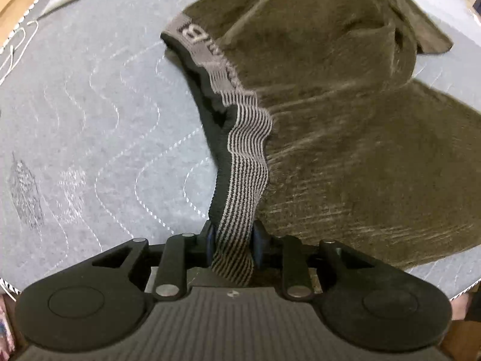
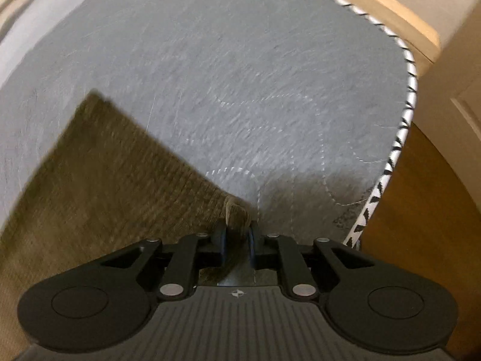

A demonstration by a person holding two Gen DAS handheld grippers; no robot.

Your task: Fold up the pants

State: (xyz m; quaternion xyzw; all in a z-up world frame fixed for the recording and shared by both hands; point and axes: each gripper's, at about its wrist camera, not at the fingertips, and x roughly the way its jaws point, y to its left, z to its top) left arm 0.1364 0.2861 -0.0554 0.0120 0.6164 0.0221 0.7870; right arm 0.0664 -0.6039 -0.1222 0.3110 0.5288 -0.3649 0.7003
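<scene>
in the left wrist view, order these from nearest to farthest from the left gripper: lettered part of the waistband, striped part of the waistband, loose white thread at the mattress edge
1. Striped part of the waistband: pinched in the left gripper, running up centre.
2. Lettered part of the waistband: farther along the same band, upper centre-left.
3. Loose white thread: far upper left, at the mattress edge.

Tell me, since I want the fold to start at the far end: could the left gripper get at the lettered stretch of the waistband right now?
Probably not yet. The left gripper is shut on the striped waistband, so it must let go first. The lettered stretch itself lies uncovered on the mattress.
</scene>
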